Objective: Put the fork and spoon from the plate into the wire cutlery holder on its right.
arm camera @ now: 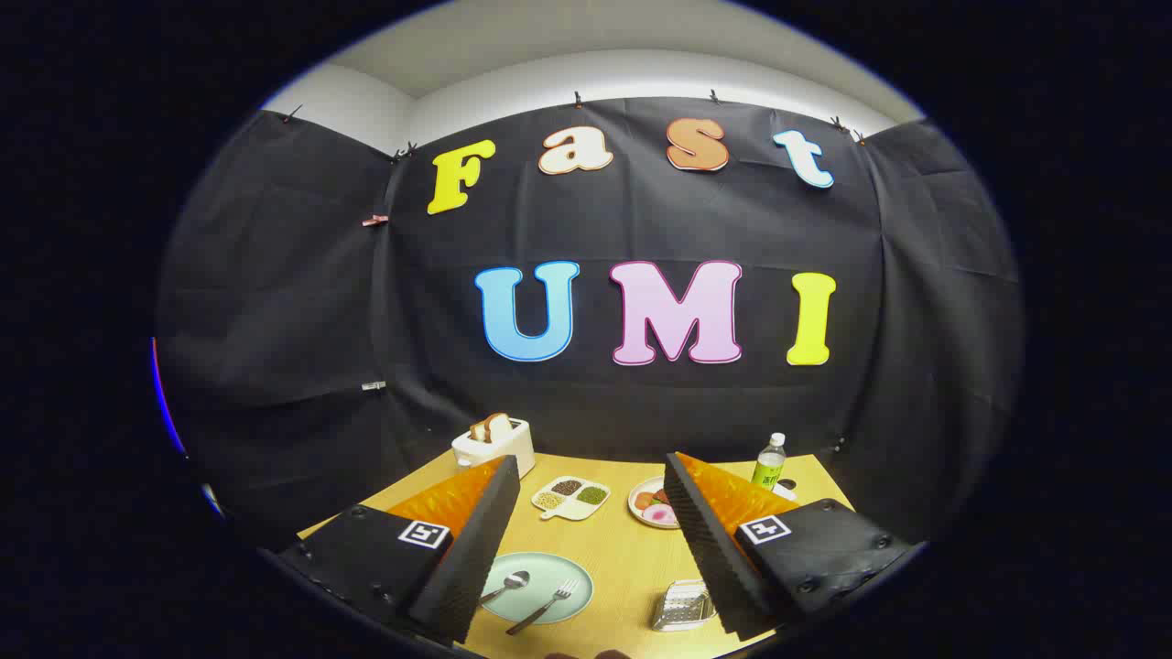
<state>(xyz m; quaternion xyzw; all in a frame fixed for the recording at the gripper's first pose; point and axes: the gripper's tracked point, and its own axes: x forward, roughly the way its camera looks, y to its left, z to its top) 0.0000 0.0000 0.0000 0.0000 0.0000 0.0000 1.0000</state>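
The gripper [591,549] hangs above the table [632,558], fingers wide and empty. On the plate [540,586] lie the spoon [506,586] and, just right of it, the fork [542,606], handles pointing away from the wall. The holder [682,606] stands right of the plate, apart. Both look thin, stiff, light and slippery metal lying flat; pinching mid-handle seems the safest hold.
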